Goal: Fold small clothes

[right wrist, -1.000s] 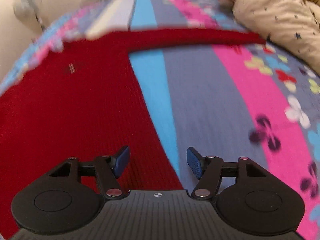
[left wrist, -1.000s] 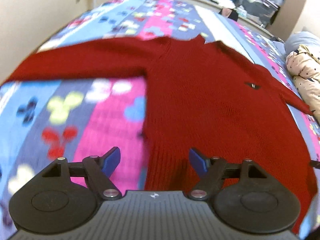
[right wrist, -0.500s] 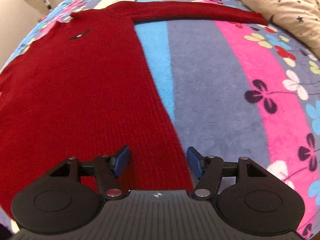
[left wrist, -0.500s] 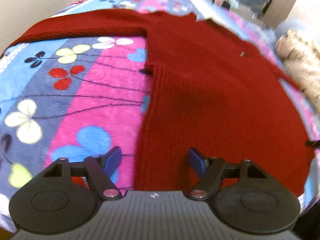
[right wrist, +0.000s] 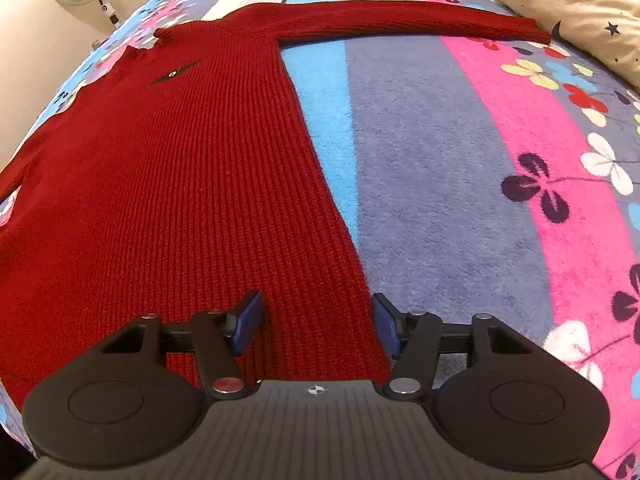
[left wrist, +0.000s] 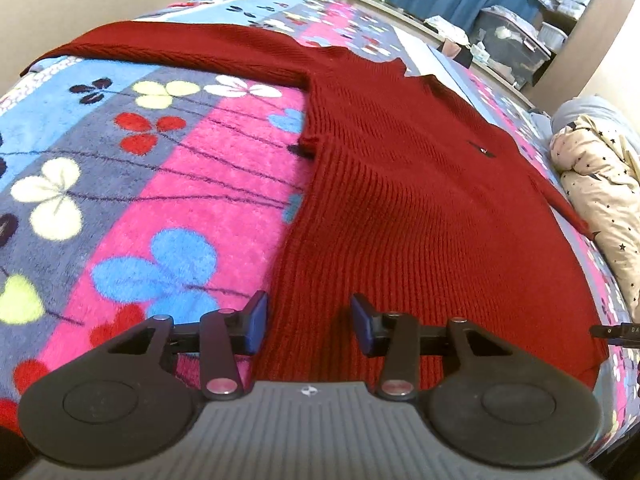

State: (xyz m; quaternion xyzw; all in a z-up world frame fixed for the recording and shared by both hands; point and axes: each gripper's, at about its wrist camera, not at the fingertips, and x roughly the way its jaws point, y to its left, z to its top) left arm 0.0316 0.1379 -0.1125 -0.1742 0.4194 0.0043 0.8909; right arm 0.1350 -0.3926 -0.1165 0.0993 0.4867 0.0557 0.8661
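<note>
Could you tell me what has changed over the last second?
Both grippers came down to the red sweater's bottom corners. The left gripper and right gripper have just been closing, with hem fabric between their jaws. The sweater itself stayed spread flat.

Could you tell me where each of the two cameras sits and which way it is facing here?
Left wrist: on the left gripper, angled down across the sweater's left hem corner; its own fingers show, jaws closing, hem edge between them.
Right wrist: on the right gripper, angled down over the right hem corner; its own fingers show, jaws closing astride the sweater's edge.
Shared: the sweater, blanket and starred quilt.
</note>
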